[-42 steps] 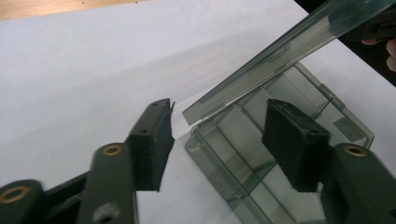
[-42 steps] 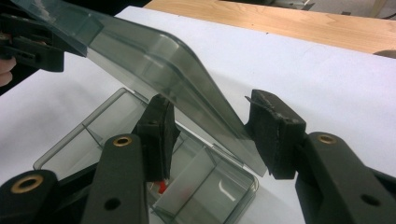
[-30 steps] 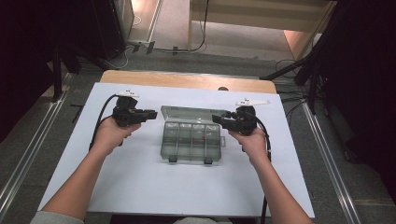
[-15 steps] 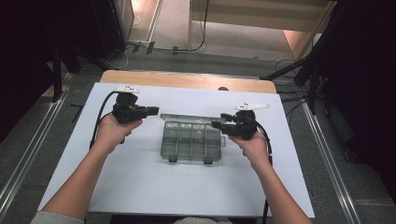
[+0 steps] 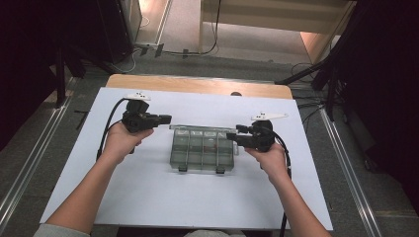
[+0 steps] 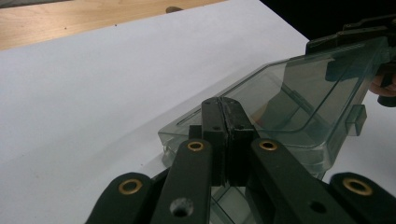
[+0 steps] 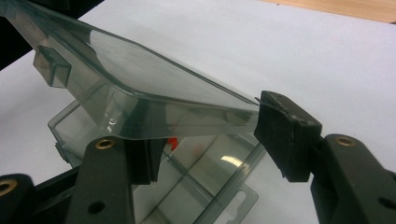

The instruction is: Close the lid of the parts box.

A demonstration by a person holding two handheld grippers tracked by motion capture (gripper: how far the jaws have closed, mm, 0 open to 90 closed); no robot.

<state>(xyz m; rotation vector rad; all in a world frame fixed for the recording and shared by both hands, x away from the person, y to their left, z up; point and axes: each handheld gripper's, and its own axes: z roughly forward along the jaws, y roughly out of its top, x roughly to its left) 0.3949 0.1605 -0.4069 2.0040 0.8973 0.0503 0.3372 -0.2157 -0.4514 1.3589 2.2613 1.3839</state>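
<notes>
High view showed the clear, ribbed plastic organiser box [image 5: 202, 150] mid-sheet on the white paper sheet [image 5: 148, 197]. Its lid [image 7: 154, 88] now stood raised, earlier flatter. The left gripper [image 5: 165, 119] was closed empty; the right gripper [image 5: 233, 137] straddled the lid's edge, jaws parted.

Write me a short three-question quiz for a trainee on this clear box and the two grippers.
1. True or false: the lid of the clear box lies flat and shut.
2. The jaws of the left gripper are: A) wide apart, B) pressed together, C) around a cup.
3. What colour is the small piece seen inside the box?

Key: 1 false, the lid is tilted up. 2 B. 3 red.
</notes>
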